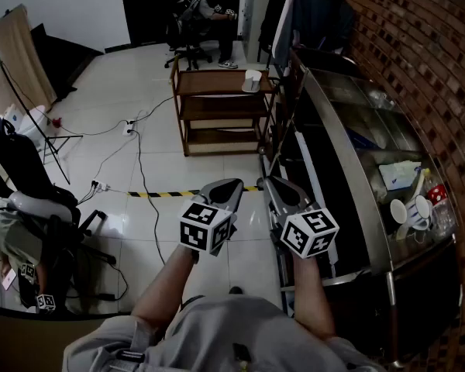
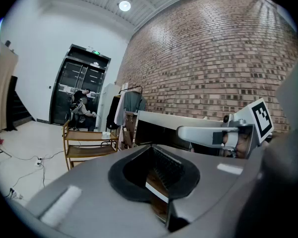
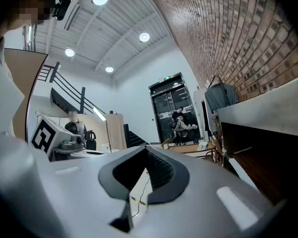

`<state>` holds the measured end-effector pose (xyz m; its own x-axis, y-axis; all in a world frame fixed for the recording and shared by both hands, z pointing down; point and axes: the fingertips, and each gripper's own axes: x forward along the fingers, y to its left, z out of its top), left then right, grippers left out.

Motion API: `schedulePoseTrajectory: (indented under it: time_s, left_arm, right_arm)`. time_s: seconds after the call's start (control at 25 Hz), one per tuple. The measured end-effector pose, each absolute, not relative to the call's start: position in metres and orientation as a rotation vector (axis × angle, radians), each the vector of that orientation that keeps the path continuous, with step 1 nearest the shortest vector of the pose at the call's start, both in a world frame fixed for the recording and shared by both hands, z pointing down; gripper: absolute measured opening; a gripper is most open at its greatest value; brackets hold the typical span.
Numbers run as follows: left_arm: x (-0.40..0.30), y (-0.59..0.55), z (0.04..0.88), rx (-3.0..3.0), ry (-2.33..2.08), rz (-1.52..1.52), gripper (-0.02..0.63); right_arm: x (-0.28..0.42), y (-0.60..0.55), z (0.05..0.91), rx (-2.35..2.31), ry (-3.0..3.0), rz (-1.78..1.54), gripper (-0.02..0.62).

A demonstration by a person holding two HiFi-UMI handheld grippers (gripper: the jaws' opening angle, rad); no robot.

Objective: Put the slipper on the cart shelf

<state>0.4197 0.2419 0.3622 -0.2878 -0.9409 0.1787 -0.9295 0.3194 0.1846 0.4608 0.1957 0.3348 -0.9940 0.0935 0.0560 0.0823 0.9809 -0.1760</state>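
Note:
The wooden cart point(image 1: 221, 107) with three shelves stands several steps ahead on the tiled floor. A white slipper point(image 1: 252, 80) lies on the right end of its top shelf. My left gripper point(image 1: 226, 184) and right gripper point(image 1: 273, 183) are held side by side at waist height, pointing toward the cart, both shut and holding nothing. In the left gripper view the cart point(image 2: 87, 144) is small at the left, with the slipper point(image 2: 106, 134) on it. The right gripper view shows the cart point(image 3: 191, 148) far off past the shut jaws.
A long steel counter point(image 1: 349, 130) with cups and dishes runs along the brick wall at my right. Clothes point(image 1: 306, 14) hang behind the cart. A person sits on an office chair point(image 1: 190, 49) at the back. Cables point(image 1: 136, 161) and yellow-black tape point(image 1: 170, 193) cross the floor; a black chair point(image 1: 31, 200) stands left.

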Motion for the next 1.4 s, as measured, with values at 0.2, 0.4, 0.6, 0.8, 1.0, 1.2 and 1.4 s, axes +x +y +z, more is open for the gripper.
schedulePoseTrajectory:
  time_s: [0.2, 0.4, 0.6, 0.8, 1.0, 1.2, 1.4]
  left_arm:
    - [0.412, 0.231, 0.364, 1.68, -2.349, -0.063, 0.008]
    - [0.39, 0.227, 0.364, 1.649, -2.363, -0.066, 0.008]
    - [0.351, 0.216, 0.369, 1.641, -2.361, -0.073, 0.008]
    - [0.29, 0.196, 0.381, 1.65, -2.326, -0.082, 0.008]
    - [0.209, 0.174, 0.38, 1.68, -2.315, -0.09, 0.008]
    - [0.135, 0.159, 0.375, 1.713, -2.29, -0.093, 0.008]
    - [0.076, 0.142, 0.385, 1.721, -2.237, -0.103, 0.008]
  right_arm:
    - [0.453, 0.184, 0.337, -0.165, -3.059, 0.251, 0.0]
    - [0.434, 0.174, 0.335, -0.186, -3.056, 0.248, 0.0]
    - [0.398, 0.159, 0.344, -0.174, -3.036, 0.259, 0.0]
    - [0.338, 0.14, 0.358, -0.142, -3.006, 0.27, 0.0]
    - [0.262, 0.122, 0.362, -0.118, -2.986, 0.258, 0.0]
    - [0.187, 0.106, 0.359, -0.072, -2.983, 0.249, 0.0]
    - [0.12, 0.088, 0.351, -0.027, -2.988, 0.243, 0.0]
